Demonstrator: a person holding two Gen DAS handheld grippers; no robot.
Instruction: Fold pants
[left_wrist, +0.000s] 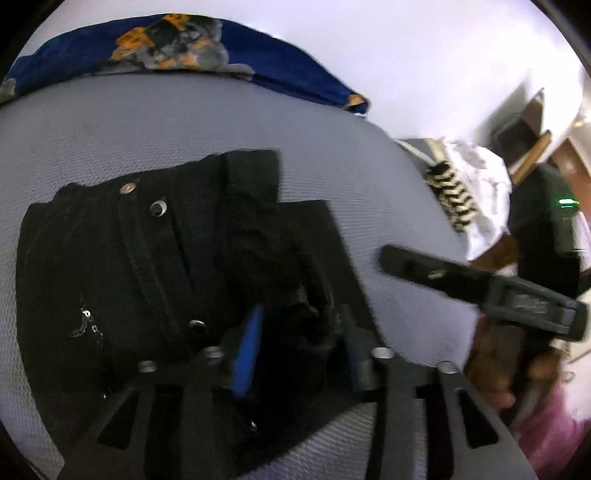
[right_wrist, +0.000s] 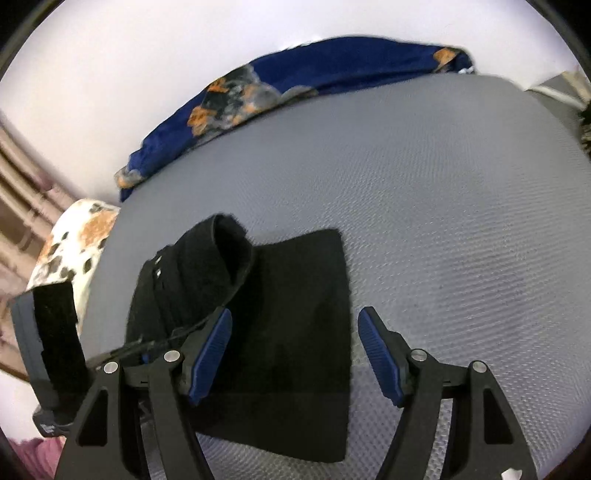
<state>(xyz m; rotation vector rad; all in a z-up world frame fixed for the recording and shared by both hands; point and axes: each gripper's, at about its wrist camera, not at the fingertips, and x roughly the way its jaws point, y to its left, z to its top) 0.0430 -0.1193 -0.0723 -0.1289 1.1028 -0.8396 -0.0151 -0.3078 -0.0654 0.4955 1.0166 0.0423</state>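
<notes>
pants (right_wrist: 280, 302) are sitting folded on the grey mattress (right_wrist: 443, 206), looking thick and floppy, so we're guessing a hem or waistband edge grabs best, with the left gripper (left_wrist: 295, 332) half spread around a fold and the right gripper (right_wrist: 295, 354) spread, empty.

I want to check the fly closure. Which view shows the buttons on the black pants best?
The left wrist view: the pants face it, copper button and studs plain. The right wrist view shows only folded black fabric with faint specks.
</notes>
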